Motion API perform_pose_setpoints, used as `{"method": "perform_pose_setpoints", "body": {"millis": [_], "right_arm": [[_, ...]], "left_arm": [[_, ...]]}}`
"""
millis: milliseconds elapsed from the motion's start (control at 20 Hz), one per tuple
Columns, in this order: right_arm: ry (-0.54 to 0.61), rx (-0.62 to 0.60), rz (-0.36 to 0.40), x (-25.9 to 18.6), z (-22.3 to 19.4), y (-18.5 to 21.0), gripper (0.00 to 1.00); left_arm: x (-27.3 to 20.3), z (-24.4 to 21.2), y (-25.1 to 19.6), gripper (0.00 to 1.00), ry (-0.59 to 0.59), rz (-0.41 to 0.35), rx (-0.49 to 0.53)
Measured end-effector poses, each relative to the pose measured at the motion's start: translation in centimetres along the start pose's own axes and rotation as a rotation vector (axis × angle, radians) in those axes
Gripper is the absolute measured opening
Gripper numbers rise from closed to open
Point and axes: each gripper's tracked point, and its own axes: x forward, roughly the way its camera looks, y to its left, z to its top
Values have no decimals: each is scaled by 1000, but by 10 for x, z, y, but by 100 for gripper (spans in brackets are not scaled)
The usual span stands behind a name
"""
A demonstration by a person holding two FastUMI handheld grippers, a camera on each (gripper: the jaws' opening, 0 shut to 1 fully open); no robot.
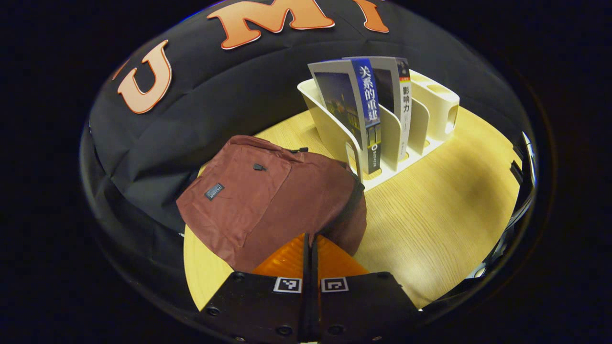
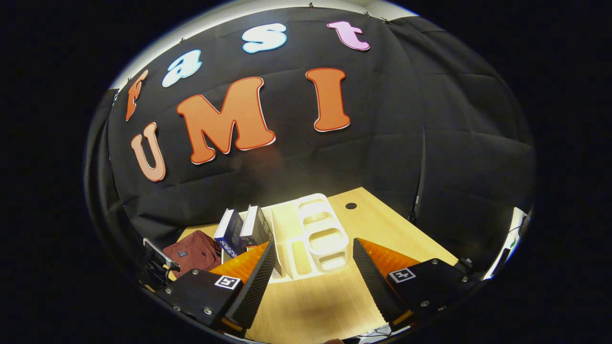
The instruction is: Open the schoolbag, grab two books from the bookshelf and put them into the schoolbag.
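Observation:
A dark red schoolbag (image 1: 267, 200) lies flat and zipped on the wooden table (image 1: 440, 215), just beyond my left gripper (image 1: 311, 239), whose fingers are pressed together with nothing between them. Behind the bag stands a cream bookshelf (image 1: 406, 129) holding two upright books: a blue-spined one (image 1: 368, 114) and a white-spined one (image 1: 404, 110). In the right gripper view my right gripper (image 2: 313, 251) is wide open above the table, in front of the bookshelf (image 2: 313, 234). The two books (image 2: 244, 229) stand at its left end, and the schoolbag (image 2: 191, 253) lies further left.
Black cloth walls close in the table at the back and left. A small round hole (image 2: 351, 206) marks the tabletop behind the shelf. The other gripper's body (image 2: 155, 267) shows at the lower left of the right gripper view. Bare wood stretches right of the bag.

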Motion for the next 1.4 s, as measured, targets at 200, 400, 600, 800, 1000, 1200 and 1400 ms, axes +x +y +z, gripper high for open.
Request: {"method": "perform_pose_setpoints", "body": {"millis": [200, 400, 600, 800, 1000, 1200, 1400], "right_arm": [[58, -15, 121, 11, 5, 18, 97], [75, -56, 217, 22, 15, 38, 97], [96, -105, 291, 20, 21, 62, 97], [90, -145, 292, 17, 28, 98, 97], [146, -137, 309, 18, 29, 158, 97], [176, -179, 194, 34, 45, 189, 97], [281, -193, 179, 50, 59, 228, 96]], "left_arm": [[-38, 41, 40, 1, -36, 86, -9], [-65, 73, 71, 1, -79, 158, -36], [-72, 89, 90, 0, -102, 183, -28], [-60, 107, 117, 1, -126, 132, 9], [-42, 129, 155, 1, -164, 68, 47], [-24, 136, 171, 1, -186, -27, 77], [-11, 140, 183, 1, -207, -110, 105]]}}
